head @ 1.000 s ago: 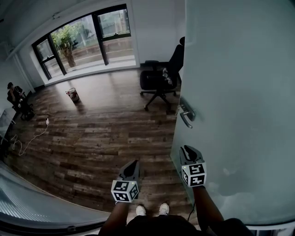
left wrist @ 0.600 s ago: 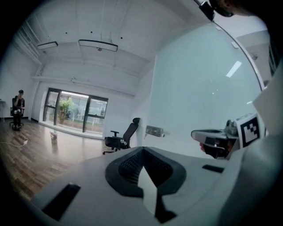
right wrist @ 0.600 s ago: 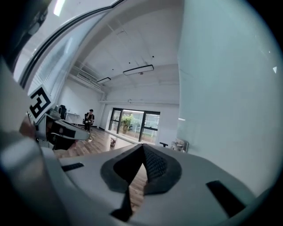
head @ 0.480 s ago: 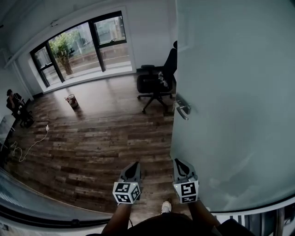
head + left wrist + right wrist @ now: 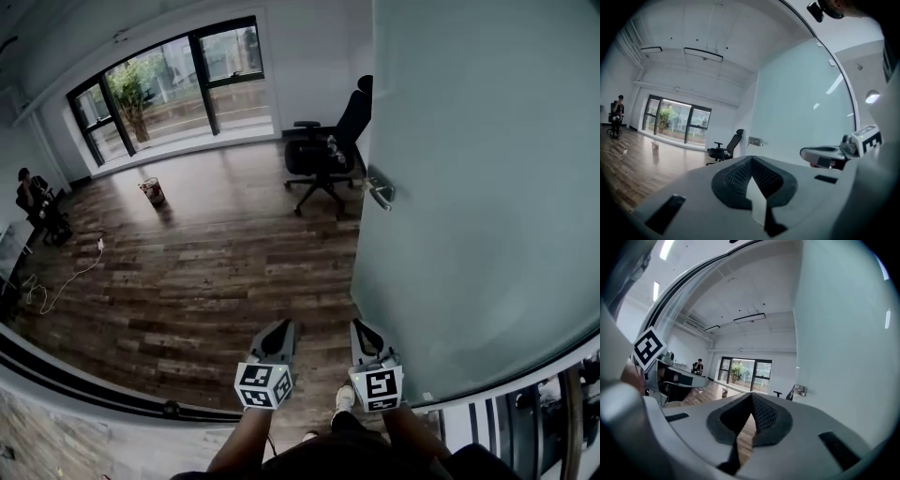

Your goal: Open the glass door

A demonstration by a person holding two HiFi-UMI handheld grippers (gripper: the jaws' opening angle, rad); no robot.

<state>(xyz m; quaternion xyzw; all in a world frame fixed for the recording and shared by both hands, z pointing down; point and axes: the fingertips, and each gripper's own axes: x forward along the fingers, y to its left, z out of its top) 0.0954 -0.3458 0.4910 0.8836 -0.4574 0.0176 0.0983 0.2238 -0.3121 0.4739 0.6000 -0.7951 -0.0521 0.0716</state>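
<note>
The frosted glass door [image 5: 478, 187] stands swung open on the right, its metal lever handle [image 5: 380, 192] on the edge facing the room. My left gripper [image 5: 284, 325] and right gripper [image 5: 361, 326] are side by side low in the head view, well short of the handle and touching nothing. Both are shut and empty. In the left gripper view, the closed jaws [image 5: 751, 158] point into the room, with the handle [image 5: 756, 140] far ahead and the right gripper [image 5: 825, 154] beside them. The right gripper view shows its closed jaws [image 5: 751, 394] and the distant handle [image 5: 800, 390].
A black office chair [image 5: 323, 155] stands behind the door's edge. A small bucket [image 5: 151, 191] and a white cable [image 5: 56, 281] lie on the wood floor. A person sits at the far left [image 5: 33, 202]. A dark floor track [image 5: 94, 394] crosses at my feet.
Both grippers have drawn back from the door handle toward me. The right gripper, earlier just below the handle, now sits level with the left. The floor track has come into view.
</note>
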